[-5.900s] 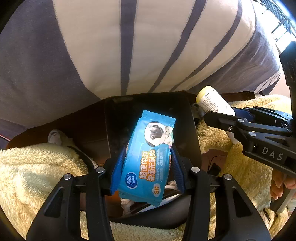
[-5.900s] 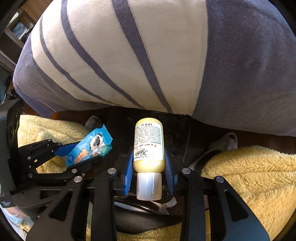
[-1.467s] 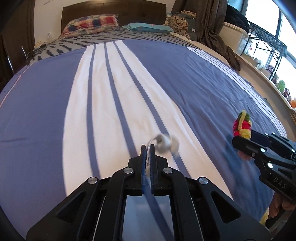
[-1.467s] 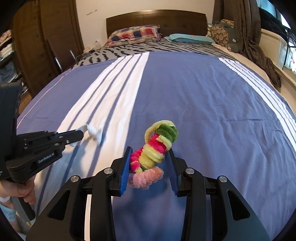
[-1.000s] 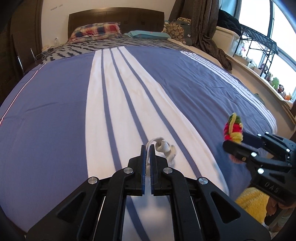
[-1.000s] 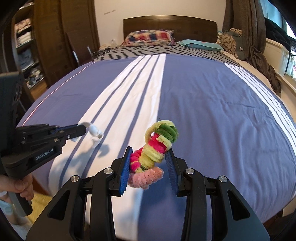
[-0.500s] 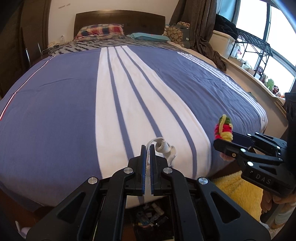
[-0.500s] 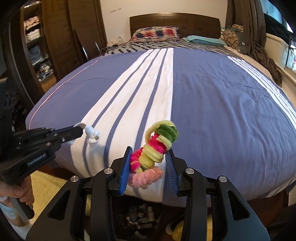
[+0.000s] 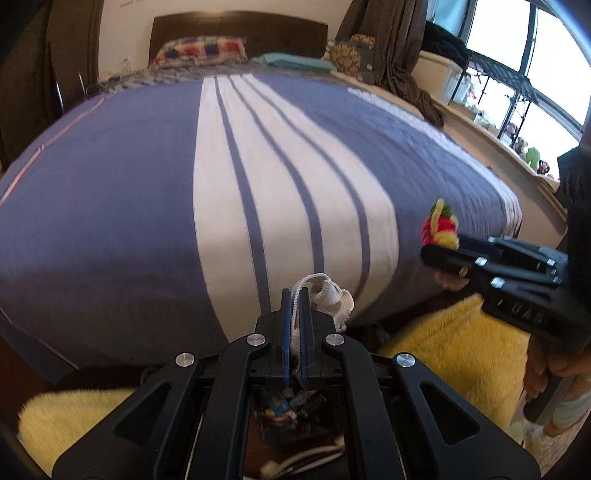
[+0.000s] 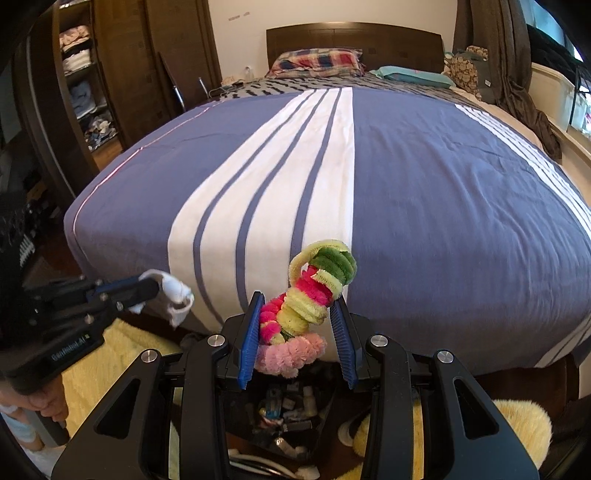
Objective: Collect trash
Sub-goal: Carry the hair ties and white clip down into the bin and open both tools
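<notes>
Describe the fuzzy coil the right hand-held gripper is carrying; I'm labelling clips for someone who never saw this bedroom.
Start at the big bed with the blue, white-striped cover, then drop to its foot end, where the right hand-held gripper hangs over a dark bin of trash. Between its blue pads sits the pipe-cleaner coil: fuzzy rings in pink, hot pink, pale yellow and green, unlike the plain white scrap in the left hand-held gripper.

We see a bed [image 10: 443, 192] under a blue cover with white stripes, a plaid pillow [image 10: 317, 59] and a teal pillow [image 10: 410, 75] by its dark headboard [image 10: 354, 35], and a yellow fluffy rug [image 9: 458, 354] on the floor.
</notes>
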Tool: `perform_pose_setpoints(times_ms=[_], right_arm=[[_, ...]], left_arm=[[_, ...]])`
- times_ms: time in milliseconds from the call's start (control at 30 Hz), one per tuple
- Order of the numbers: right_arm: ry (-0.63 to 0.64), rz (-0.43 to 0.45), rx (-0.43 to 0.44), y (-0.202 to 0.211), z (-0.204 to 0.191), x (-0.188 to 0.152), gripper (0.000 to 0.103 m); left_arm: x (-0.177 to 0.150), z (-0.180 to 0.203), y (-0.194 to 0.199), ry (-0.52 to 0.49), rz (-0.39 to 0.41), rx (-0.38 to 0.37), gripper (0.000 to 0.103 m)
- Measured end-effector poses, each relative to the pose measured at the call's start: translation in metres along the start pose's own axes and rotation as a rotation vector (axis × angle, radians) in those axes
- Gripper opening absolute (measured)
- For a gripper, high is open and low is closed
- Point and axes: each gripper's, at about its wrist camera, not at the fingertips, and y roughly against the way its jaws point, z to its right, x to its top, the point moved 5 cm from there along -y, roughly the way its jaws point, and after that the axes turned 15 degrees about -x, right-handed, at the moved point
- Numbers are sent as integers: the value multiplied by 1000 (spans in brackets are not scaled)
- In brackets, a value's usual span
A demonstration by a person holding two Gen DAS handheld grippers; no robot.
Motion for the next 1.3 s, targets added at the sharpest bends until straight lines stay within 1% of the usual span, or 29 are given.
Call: perform_pose_setpoints(times_ms=[233,700,933,1067,1200,1300], right_arm=[[-15,-80,6,-13,0,-28,37],[9,-262,23,-71,-19,-74,37],[11,-347,24,-99,-22,-95,37],[12,-387,26,-110,-25,-103,37],[13,-418,32,-118,-26,-107,38],[20,-443,49,-125,-30,-110,38]], left_arm=[[-31,-12,-23,40,-86,3,2],[-83,-37,-79,113,-257,3,2],[-108,-48,-101,159,-340,-23,2],[-116,-52,-114,181,-388,-46,2],[-124,-58,-123,204,-418,-64,2],[-127,-55,-127,208,-425,-81,2]])
